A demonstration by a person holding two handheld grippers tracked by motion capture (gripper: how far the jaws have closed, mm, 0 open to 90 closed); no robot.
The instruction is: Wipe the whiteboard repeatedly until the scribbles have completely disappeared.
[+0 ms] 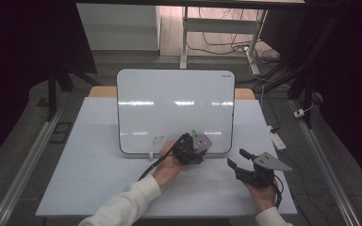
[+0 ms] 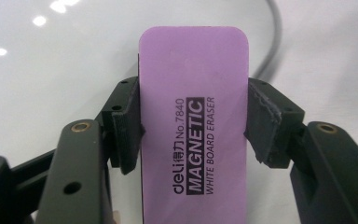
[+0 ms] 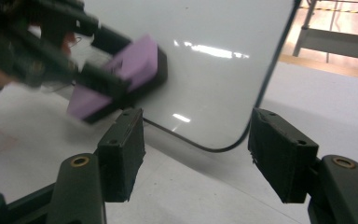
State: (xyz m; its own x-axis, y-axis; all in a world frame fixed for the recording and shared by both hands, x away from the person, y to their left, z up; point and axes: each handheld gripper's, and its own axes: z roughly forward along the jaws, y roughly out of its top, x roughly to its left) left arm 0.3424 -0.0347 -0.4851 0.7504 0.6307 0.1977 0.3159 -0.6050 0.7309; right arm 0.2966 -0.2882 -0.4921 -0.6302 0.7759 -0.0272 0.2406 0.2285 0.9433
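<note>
1. High view: the whiteboard [image 1: 175, 110] lies on the white table [image 1: 99, 183], its far edge over the table's back edge. The left gripper [image 1: 194, 147] sits over the board's near right area, close to the bottom edge, and holds a purple eraser [image 1: 206, 141]. A small pen mark [image 1: 158, 139] is on the board just left of that gripper; it is probably the wipe target, which would explain the low, flat hold.
2. Same view: the right gripper [image 1: 238, 159] rests on the table off the board's near right corner, jaws wide apart and empty. It looks parked clear of the wipe path. The table is bare to the left and near side.
3. Left gripper view: the jaws clamp the eraser [image 2: 193, 121] by its long sides, printed label up, so the felt side likely faces the board [image 2: 51, 70]. The grip is centred, with both pads touching. There is glossy open board ahead.
4. Right gripper view: the right gripper [image 3: 196, 156] has nothing between its jaws. Beyond it, the eraser [image 3: 130, 70] in the left gripper [image 3: 93, 70] is blurred, apparently on or just above the board [image 3: 214, 70]. The rounded board corner lies between the jaws' line of sight, with open table beside it.
</note>
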